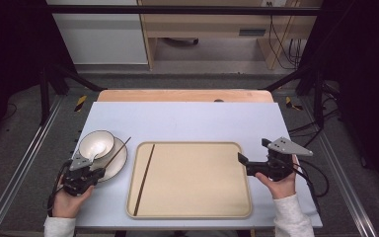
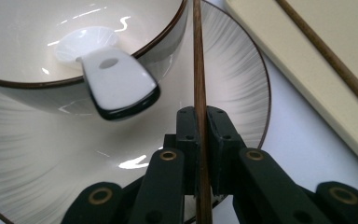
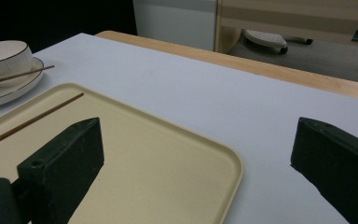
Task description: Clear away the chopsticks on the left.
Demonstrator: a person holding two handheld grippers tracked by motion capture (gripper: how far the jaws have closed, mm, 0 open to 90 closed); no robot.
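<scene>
From above, the high view looked forward and down on the counter (image 1: 187, 121). The left gripper view sat close over the plate (image 2: 242, 93); the right gripper view faced across the tray (image 3: 168, 158), which all three shared.

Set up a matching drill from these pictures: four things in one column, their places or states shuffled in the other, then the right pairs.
1. spoon
2. left gripper
3. right gripper
4. chopstick on the tray

a. jaws wide apart, holding nothing
b. lying flat near the tray's left edge
c. resting in the bowl
d. shut on the chopstick over the plate

Pairs: 1-c, 2-d, 3-a, 4-b
</scene>
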